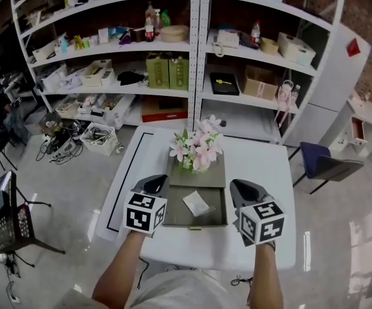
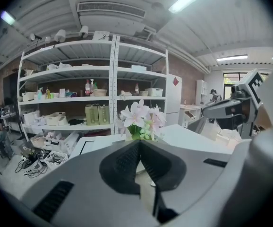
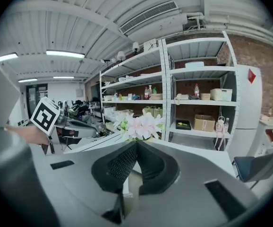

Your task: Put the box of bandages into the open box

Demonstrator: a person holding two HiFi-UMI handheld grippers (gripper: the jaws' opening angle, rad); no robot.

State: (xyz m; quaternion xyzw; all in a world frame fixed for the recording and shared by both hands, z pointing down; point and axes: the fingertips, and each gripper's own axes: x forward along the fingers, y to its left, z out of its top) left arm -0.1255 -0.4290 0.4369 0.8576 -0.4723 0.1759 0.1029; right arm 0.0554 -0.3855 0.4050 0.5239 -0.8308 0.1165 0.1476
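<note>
The left claw point(image 1: 155, 185) and right claw point(image 1: 241, 187) are both closed and empty, above the surface's point(image 1: 266, 166) near edge. The box of bandages point(image 1: 195, 203) lies inside the open box point(image 1: 179, 222), between them.

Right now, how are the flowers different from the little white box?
The flowers stand up tall at the far end of the grey box; the little white box lies flat inside it, nearer you. The flowers are pink, white and green; the little white box is all white. Both rest in or on that grey box.
</note>
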